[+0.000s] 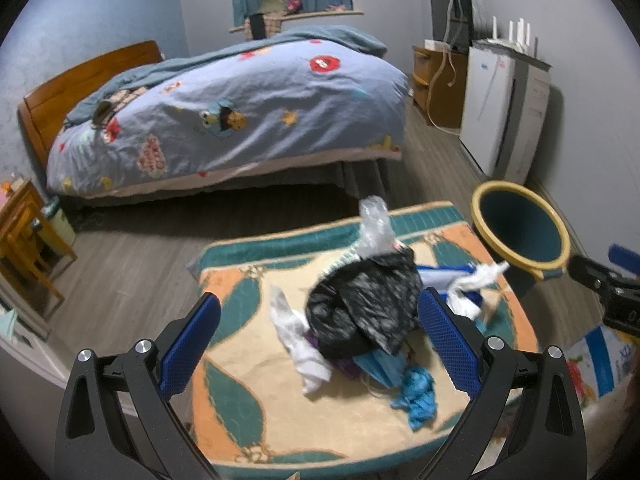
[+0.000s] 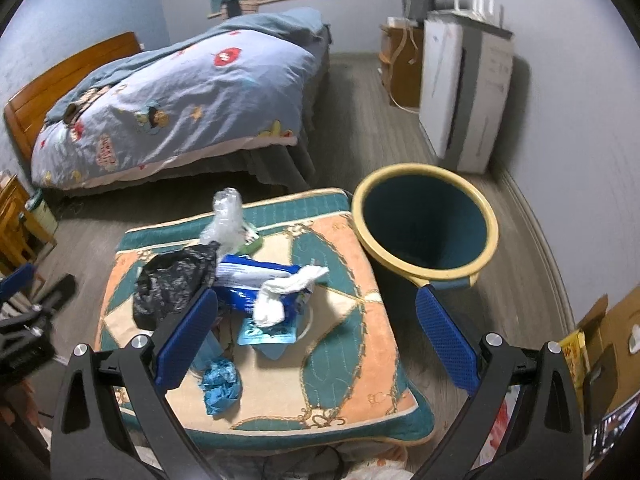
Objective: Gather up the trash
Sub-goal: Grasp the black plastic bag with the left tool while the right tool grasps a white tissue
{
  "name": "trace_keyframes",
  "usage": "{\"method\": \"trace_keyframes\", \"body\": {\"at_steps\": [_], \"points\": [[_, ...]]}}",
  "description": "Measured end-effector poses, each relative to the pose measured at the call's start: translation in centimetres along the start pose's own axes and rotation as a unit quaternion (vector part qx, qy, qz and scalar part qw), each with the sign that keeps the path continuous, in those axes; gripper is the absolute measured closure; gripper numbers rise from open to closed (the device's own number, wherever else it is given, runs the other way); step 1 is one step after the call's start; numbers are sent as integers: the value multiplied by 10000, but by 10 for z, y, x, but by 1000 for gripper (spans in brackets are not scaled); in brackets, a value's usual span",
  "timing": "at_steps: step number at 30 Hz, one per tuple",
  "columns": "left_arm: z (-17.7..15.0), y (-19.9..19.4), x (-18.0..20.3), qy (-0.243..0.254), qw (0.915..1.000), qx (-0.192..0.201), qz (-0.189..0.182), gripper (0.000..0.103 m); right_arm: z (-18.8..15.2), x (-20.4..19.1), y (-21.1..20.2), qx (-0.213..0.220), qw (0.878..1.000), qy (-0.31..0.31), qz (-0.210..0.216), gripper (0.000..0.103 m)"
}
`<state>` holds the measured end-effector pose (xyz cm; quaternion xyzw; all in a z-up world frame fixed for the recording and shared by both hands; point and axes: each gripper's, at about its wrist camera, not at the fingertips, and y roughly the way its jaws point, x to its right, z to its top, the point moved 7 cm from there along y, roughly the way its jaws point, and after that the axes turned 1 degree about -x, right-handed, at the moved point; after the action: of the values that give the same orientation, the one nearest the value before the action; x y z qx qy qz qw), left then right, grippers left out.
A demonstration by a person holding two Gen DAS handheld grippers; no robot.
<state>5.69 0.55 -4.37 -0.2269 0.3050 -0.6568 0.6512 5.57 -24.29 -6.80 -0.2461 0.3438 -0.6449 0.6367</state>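
A pile of trash lies on a patterned cushion (image 1: 360,420) (image 2: 352,360): a black plastic bag (image 1: 360,308) (image 2: 172,276), a clear plastic wrapper (image 1: 374,224) (image 2: 226,220), white tissue (image 1: 298,344) (image 2: 280,296), a blue wipes packet (image 2: 256,276) and a crumpled blue piece (image 1: 416,396) (image 2: 220,384). My left gripper (image 1: 318,344) is open above the pile, fingers either side of the black bag. My right gripper (image 2: 316,340) is open and empty over the cushion's right half. A yellow-rimmed teal bin (image 1: 520,232) (image 2: 426,224) stands just right of the cushion.
A bed with a blue quilt (image 1: 240,116) (image 2: 172,100) stands behind. A white appliance (image 1: 500,112) (image 2: 460,92) and a wooden cabinet (image 1: 436,84) line the right wall. Wooden furniture (image 1: 24,240) is at left. A cardboard box (image 2: 600,344) sits at right.
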Motion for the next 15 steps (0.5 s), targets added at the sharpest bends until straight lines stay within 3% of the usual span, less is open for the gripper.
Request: {"method": "trace_keyframes", "body": {"at_steps": [6, 9, 12, 15], "points": [[20, 14, -25, -388, 9989, 160, -196, 5, 17, 3, 14, -107, 9994, -40, 313, 6], [23, 36, -26, -287, 9995, 35, -143, 5, 33, 2, 24, -10, 9982, 80, 589, 6], [20, 59, -21, -172, 9996, -195, -115, 5, 42, 2, 42, 0, 9990, -15, 458, 6], [16, 78, -15, -29, 9993, -361, -69, 5, 39, 0, 70, -427, 9985, -142, 326, 6]]}}
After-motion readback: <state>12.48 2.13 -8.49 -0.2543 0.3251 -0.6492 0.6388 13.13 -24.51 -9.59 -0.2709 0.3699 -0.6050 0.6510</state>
